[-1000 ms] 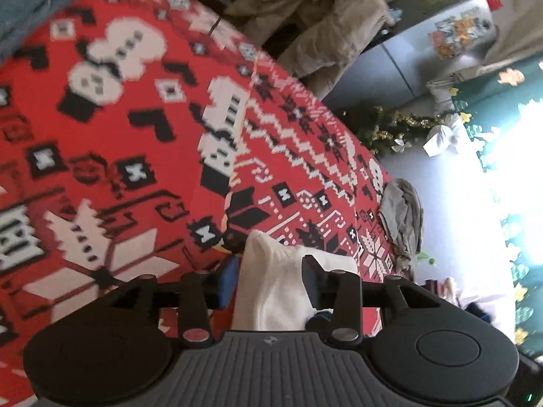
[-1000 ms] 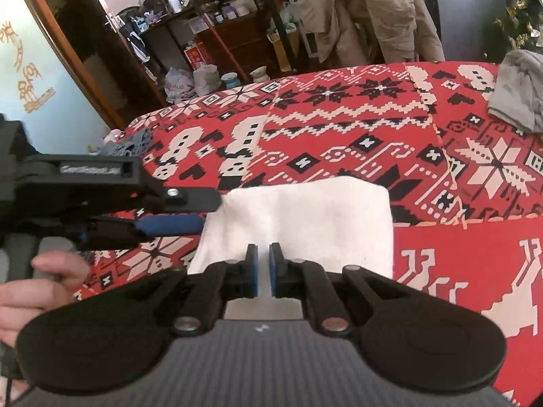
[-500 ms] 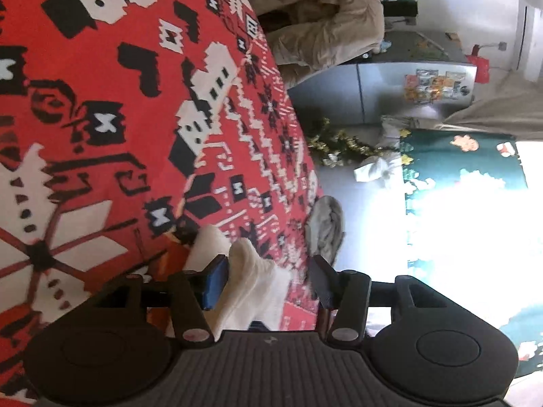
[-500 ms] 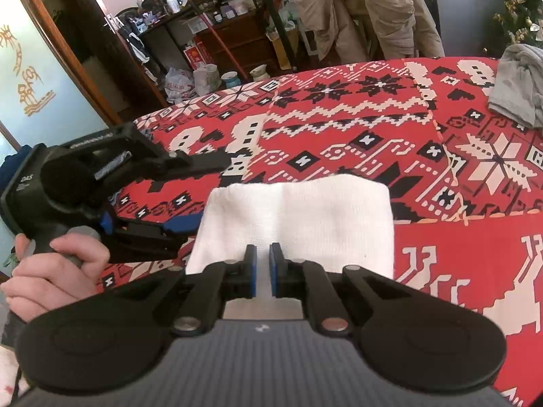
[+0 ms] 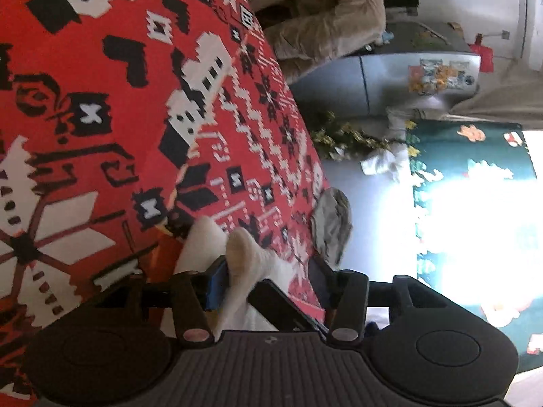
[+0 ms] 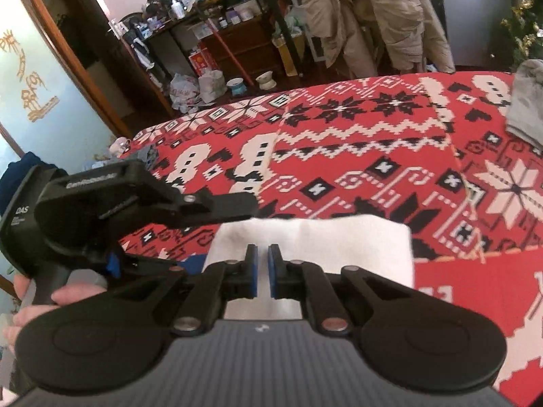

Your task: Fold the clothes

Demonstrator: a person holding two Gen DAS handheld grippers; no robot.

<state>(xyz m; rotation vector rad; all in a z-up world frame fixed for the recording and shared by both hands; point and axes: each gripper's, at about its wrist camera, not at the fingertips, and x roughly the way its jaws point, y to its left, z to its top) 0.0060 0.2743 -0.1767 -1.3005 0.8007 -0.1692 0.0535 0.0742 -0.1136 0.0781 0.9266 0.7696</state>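
The white cloth (image 6: 312,247) lies folded into a neat rectangle near the front edge of the red patterned bed cover (image 6: 356,142). The right gripper (image 6: 262,271) hovers over its near edge with jaws almost together; I see nothing pinched between them. The left gripper (image 5: 268,278) sits at the cloth's left end, jaws closing, with a bunched fold of cloth between them against the blue pad (image 5: 213,285); the far pad looks clear of it, so no firm grip yet. A hand (image 6: 51,302) holds that tool. Judging by the tidy shape, this piece seems mostly folded; perhaps 1 last fold or a tidy-up remains. A grey garment (image 6: 527,101) waits crumpled by the far right edge
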